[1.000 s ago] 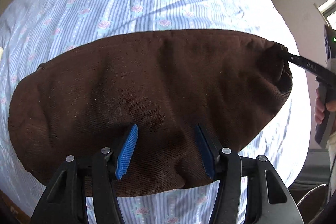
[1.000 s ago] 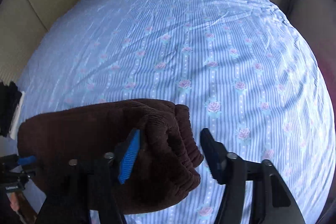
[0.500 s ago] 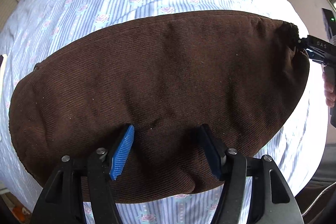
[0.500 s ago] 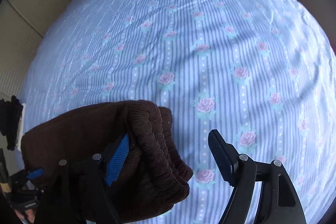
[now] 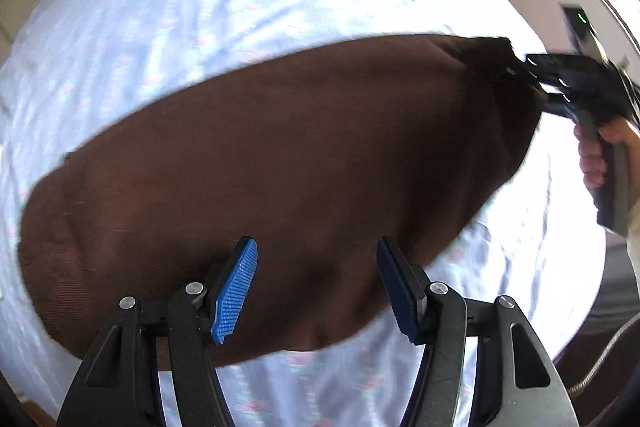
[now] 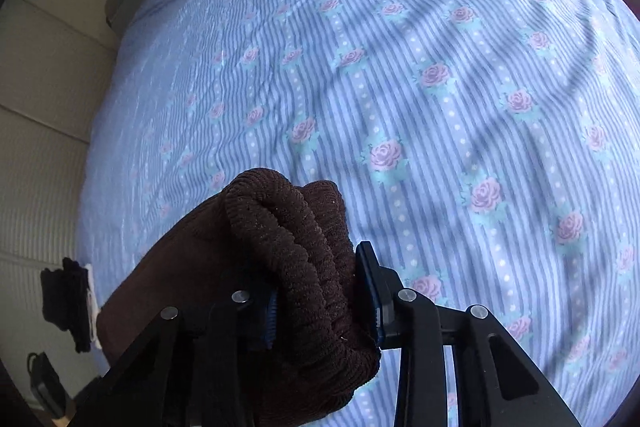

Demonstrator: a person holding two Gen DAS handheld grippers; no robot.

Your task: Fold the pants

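The dark brown corduroy pants (image 5: pixel 288 171), folded into a long flat shape, lie across the blue-striped, rose-printed bedsheet (image 6: pixel 440 75). In the right wrist view the right gripper (image 6: pixel 320 307) has its jaws clamped on the bunched, ribbed end of the pants (image 6: pixel 296 251), the fabric bulging up between the blue pads. From the left wrist view that same gripper (image 5: pixel 532 75) pinches the far right corner of the pants, a bare hand (image 5: pixel 600 147) on its handle (the picture is blurred). The left gripper (image 5: pixel 316 283) hangs over the near edge of the pants, jaws wide apart, holding nothing.
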